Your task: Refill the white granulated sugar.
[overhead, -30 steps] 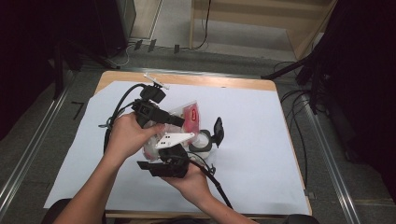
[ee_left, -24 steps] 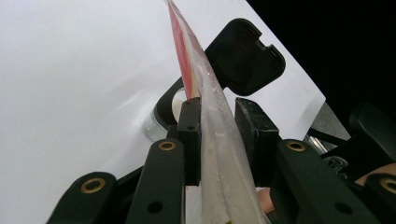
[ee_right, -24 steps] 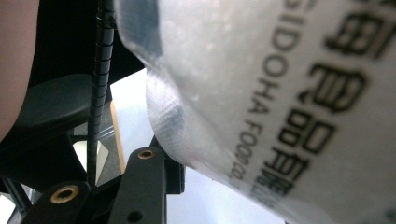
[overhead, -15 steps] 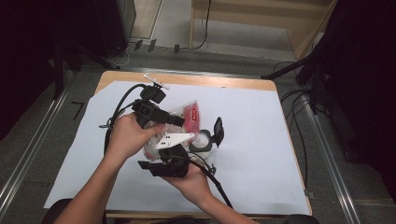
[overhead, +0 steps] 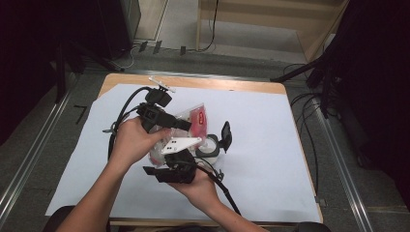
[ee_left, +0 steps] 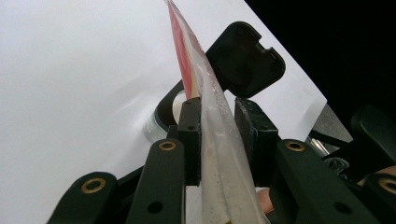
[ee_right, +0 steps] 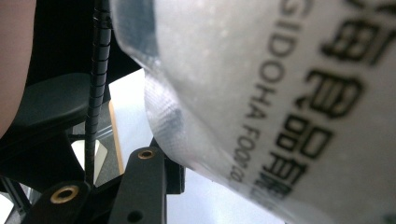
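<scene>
We see the left gripper [ee_left: 217, 126] with its jaws clenched on the edge of a clear plastic bag [overhead: 191, 121], held above the middle of the white-covered desk [overhead: 290, 145]. The right gripper [overhead: 174, 170] meets the bag's near side; we cannot tell how its jaws stand. A small open-lidded container [overhead: 212, 145] sits just right of the bag.

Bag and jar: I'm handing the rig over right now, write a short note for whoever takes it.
Left claw: shut on the bag, held edge-up over the table.
Right claw: at the bag's lower end; its grip cannot be told.
Jar: on the white sheet, black lid flipped open, just beyond the bag.
Done: bag lifted, jar opened.
Left: probably tilt the bag over the jar mouth and empty it.
</scene>
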A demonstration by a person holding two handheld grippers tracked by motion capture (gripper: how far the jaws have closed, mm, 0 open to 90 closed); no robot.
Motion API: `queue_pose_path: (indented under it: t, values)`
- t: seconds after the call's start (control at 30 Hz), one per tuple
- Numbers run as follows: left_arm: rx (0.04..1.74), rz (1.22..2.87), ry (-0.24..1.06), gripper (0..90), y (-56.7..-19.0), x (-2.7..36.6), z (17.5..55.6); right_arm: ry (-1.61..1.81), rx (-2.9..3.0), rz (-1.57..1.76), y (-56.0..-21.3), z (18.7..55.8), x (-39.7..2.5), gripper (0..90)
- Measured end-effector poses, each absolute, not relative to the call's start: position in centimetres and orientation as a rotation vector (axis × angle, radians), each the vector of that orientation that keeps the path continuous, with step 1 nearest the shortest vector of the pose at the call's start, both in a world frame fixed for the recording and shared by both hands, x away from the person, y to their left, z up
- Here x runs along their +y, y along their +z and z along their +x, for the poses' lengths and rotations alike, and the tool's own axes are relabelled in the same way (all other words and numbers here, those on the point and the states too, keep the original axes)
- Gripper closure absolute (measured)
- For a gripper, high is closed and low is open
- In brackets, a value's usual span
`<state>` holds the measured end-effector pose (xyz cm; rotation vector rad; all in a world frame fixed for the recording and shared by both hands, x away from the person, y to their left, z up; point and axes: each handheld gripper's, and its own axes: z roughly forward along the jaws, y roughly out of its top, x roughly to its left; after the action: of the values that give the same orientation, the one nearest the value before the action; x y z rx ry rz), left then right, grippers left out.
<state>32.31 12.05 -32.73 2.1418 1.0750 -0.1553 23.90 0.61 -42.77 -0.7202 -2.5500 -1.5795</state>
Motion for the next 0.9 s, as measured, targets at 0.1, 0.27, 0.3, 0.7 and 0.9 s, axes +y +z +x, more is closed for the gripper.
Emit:
queue_pose_path:
  t: [0.1,0.27,0.3,0.7,0.9]
  values:
    - [1.078,2.139,-0.156,73.4,-32.76,12.02,32.30,-1.578,-2.551,-0.720,-42.80,23.91,0.60,63.3]
    - [1.070,2.141,-0.153,73.5,-32.82,11.99,32.29,-1.577,-2.556,-0.721,-42.85,23.90,0.58,63.4]
    - [1.071,2.140,-0.154,73.4,-32.82,11.97,32.28,-1.577,-2.557,-0.722,-42.86,23.89,0.57,63.3]
    - [1.066,2.144,-0.149,73.6,-32.84,11.85,32.17,-1.579,-2.562,-0.723,-42.94,23.80,0.49,63.3]
    - [1.064,2.144,-0.149,73.6,-32.84,11.85,32.17,-1.577,-2.563,-0.721,-42.93,23.80,0.48,63.3]
